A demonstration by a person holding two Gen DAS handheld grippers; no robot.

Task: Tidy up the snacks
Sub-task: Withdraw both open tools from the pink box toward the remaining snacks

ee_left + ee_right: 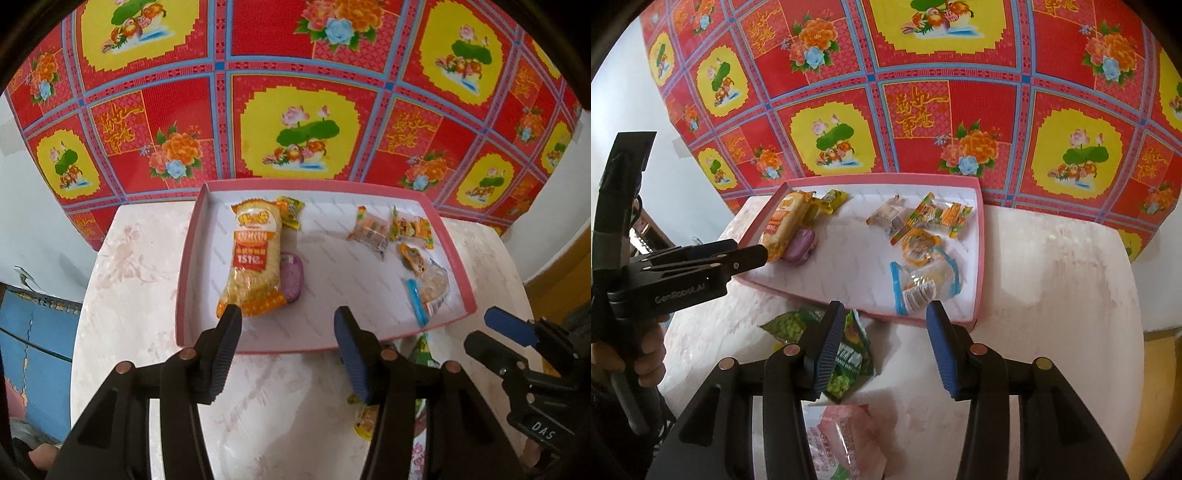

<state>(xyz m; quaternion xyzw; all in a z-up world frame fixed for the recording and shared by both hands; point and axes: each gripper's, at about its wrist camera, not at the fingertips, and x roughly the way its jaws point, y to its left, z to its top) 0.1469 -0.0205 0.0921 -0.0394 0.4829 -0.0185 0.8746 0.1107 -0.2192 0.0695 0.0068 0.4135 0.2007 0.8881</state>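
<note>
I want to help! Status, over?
Both grippers open, empty. Most snacks in the tray. Green packs and pink pack still outside. Nothing blocking.

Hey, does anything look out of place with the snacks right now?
Yes. A green snack packet and a pink packet lie on the table, outside the pink tray where the other snacks sit. Nothing looks spilled or torn.

Both wrist views look steeply down, close; share pink tray (192,236) (979,236).
</note>
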